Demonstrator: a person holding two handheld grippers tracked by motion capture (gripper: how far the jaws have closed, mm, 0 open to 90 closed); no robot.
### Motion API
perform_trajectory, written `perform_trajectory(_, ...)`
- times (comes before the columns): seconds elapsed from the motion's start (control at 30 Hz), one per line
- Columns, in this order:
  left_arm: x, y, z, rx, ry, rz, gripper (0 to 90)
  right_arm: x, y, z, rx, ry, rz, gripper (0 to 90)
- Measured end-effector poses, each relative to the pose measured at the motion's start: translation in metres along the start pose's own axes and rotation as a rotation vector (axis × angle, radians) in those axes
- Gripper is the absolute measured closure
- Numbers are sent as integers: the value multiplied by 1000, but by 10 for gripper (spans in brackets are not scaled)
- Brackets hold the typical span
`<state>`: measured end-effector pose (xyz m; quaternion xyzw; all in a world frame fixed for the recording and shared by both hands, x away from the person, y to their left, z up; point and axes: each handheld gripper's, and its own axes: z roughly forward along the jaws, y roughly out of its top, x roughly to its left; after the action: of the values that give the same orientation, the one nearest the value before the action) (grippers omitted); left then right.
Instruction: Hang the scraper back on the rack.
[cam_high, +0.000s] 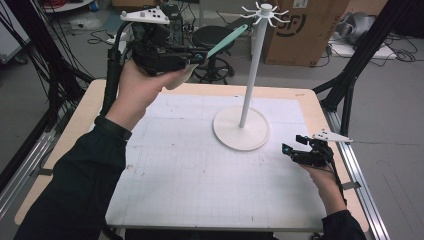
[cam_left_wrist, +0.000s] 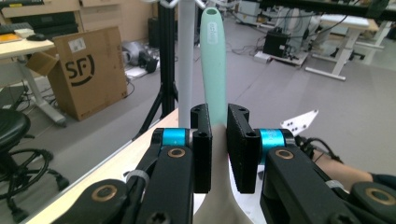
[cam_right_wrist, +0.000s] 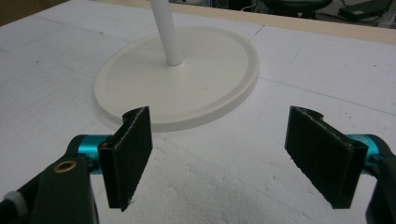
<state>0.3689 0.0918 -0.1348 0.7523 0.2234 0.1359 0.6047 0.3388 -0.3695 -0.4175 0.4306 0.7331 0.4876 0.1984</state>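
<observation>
My left gripper (cam_high: 200, 54) (cam_left_wrist: 218, 116) is raised high over the table's far left and is shut on a utensil (cam_high: 227, 41) (cam_left_wrist: 214, 60). The utensil has a mint-green handle and a cream head behind the jaws. The handle's holed end points up toward the hooks (cam_high: 265, 12) atop a white stand (cam_high: 250, 75) (cam_left_wrist: 185, 60), just short of them. The stand's round base (cam_high: 241, 129) (cam_right_wrist: 187, 79) rests on the mat. My right gripper (cam_high: 292, 144) (cam_right_wrist: 219, 140) is held low right of the base, open, with nothing between its jaws.
A white gridded mat (cam_high: 200, 165) covers the wooden table (cam_high: 85, 105). Beyond the far edge stand a black stool (cam_high: 215, 40) and a cardboard box (cam_high: 300, 30). Black frame legs (cam_high: 350, 75) rise at the right, and cables hang at the left.
</observation>
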Motion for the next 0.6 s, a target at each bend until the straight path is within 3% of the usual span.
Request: perform_trajectory(0.6,-3,6,17,-5,4,19,806,0,0,0,0,0,3,222)
